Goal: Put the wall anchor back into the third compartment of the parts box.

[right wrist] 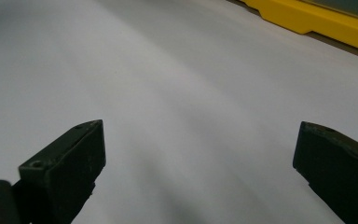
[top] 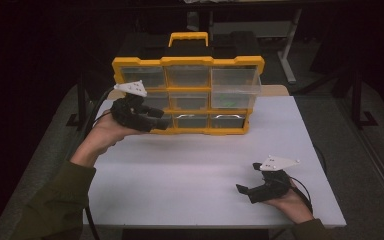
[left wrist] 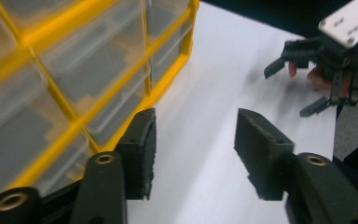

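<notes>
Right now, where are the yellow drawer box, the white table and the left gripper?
Yellow drawer box (top: 187, 61): high view, top frame bar.
White table (top: 190, 170): high view, bare middle.
Left gripper (left wrist: 193, 149): left gripper view, gap between open jaws.

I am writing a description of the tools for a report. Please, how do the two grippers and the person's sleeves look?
Both the left gripper and the right gripper are black, each with two flat, blocky jaws on arms with brass-coloured rivets. Each carries a pale three-cornered plate on top and trails a black cable. The sleeves are dark olive green.
</notes>
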Demonstrator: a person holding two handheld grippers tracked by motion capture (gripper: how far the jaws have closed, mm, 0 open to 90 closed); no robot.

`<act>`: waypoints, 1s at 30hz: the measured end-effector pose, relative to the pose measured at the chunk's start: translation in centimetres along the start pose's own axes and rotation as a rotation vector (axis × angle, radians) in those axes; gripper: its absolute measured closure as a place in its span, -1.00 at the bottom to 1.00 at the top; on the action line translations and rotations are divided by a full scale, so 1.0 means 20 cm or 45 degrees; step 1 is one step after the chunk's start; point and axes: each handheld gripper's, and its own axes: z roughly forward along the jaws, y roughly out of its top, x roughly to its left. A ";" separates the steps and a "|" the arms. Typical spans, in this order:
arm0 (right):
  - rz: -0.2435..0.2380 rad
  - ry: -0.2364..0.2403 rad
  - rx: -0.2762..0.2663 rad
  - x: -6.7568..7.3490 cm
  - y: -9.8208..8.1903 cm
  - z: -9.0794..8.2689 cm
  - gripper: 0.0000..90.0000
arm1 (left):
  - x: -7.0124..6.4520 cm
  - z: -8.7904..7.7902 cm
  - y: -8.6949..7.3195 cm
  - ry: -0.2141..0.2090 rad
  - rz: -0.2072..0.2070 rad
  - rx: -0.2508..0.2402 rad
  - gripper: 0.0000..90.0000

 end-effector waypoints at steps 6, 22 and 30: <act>0.002 -0.001 0.000 0.00 0.00 0.00 -0.96 | -0.02 0.02 -0.14 -0.003 -0.032 -0.017 -0.17; 0.004 0.000 0.004 0.00 0.00 0.00 -0.96 | -0.09 0.13 -0.57 0.068 -0.037 -0.025 -0.67; 0.005 -0.001 0.001 0.00 0.00 0.00 -0.96 | -0.13 0.16 -0.74 0.113 -0.020 -0.049 -0.85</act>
